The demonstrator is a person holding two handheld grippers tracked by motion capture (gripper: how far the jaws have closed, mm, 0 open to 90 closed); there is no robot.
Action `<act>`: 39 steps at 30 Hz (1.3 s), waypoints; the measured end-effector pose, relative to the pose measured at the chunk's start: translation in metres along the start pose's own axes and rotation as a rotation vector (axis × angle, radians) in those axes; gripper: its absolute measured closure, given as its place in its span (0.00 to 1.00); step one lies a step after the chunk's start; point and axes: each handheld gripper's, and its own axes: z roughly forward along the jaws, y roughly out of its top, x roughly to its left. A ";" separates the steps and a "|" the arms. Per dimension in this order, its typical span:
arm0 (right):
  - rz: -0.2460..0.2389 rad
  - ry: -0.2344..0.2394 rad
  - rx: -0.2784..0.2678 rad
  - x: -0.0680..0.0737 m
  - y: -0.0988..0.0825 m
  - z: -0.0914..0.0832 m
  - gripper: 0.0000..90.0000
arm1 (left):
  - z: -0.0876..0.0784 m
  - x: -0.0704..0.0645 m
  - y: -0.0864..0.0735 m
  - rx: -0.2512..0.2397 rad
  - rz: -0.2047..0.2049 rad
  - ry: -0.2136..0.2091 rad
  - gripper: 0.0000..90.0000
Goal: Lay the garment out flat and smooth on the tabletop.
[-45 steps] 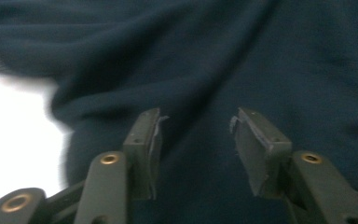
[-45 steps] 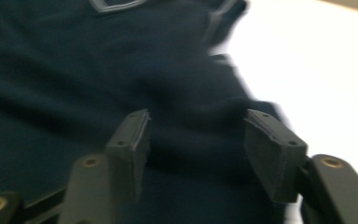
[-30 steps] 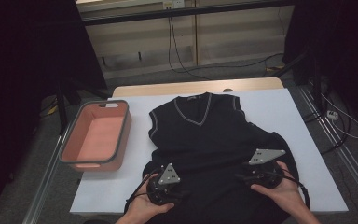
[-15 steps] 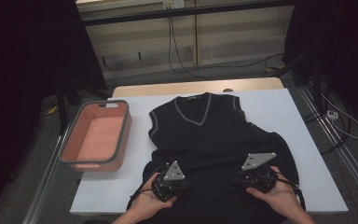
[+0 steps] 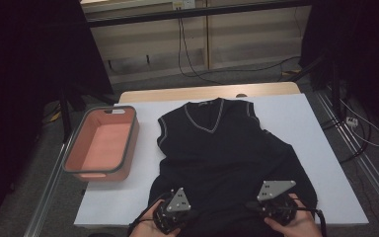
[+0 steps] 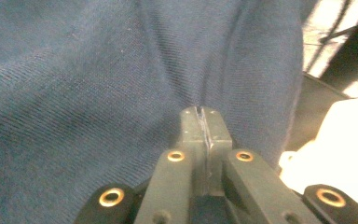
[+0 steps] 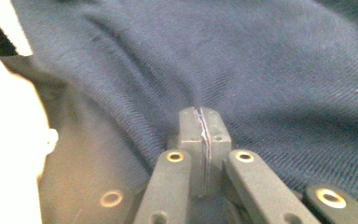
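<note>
We saw a dark navy sweater vest [image 5: 222,153] lying flat on the white table cover [image 5: 296,113], with its V-neck at twelve o'clock and its hem at six o'clock, near the person's edge of the table. The hem part was wrinkled and bunched a little at both lower corners.

The left gripper [image 5: 173,213] was at the hem at about seven o'clock from the middle of the vest. In the left gripper view its jaws were pressed together, and the knit cloth rose in a fold directly at their tips [image 6: 200,122]. They had just been closing. Whether cloth was caught between the pads we could not tell.

The right gripper [image 5: 276,200] was at the hem at about five o'clock. Its jaws were also pressed together after closing [image 7: 200,122], with a ridge of cloth at the tips.

At nine o'clock from the vest, apart from it, stood a pink bin [image 5: 81,153] with a grey rim.
</note>
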 end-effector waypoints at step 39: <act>0.299 -0.455 -0.073 -0.100 -0.051 -0.050 0.53 | -0.041 0.096 -0.035 -0.057 -0.282 0.232 0.93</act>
